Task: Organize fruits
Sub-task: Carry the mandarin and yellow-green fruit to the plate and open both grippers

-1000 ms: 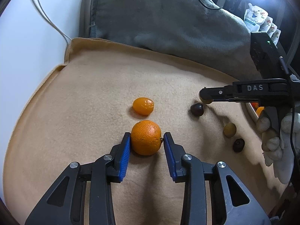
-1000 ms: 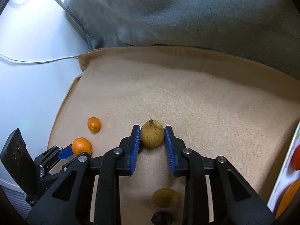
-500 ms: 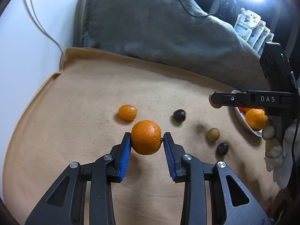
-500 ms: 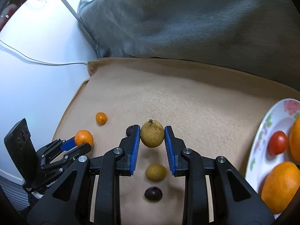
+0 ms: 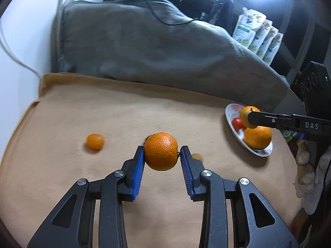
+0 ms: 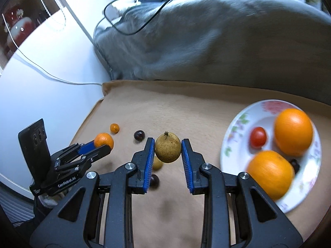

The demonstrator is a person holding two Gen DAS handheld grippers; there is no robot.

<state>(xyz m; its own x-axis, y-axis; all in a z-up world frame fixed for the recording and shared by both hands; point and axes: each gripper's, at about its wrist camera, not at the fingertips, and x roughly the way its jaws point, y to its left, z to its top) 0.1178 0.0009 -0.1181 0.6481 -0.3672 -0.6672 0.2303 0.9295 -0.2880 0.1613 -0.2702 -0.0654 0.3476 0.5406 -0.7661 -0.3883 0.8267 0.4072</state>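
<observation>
My left gripper (image 5: 161,155) is shut on an orange (image 5: 161,151), held above the tan blanket (image 5: 103,111). My right gripper (image 6: 168,149) is shut on a yellow-brown fruit (image 6: 168,149), lifted off the blanket; in the left wrist view that gripper (image 5: 251,119) hangs over the white flowered plate (image 5: 231,124) at the right. The plate (image 6: 233,136) holds two oranges (image 6: 293,131) (image 6: 271,174) and a red tomato (image 6: 258,137). On the blanket lie a small orange fruit (image 5: 95,141), a dark fruit (image 6: 139,135), another dark fruit (image 6: 154,180) and a yellow one (image 6: 157,163).
A grey blanket (image 5: 144,47) is heaped behind the tan one, with a black cable across it. White surface and cords run along the left. Pouches (image 5: 258,35) stand at the back right. A gloved hand (image 5: 306,173) holds the right gripper's handle.
Both grippers have risen with their fruits and moved right, toward the plate. The plate has come into full view in both wrist views, and the right gripper now hangs over it.
</observation>
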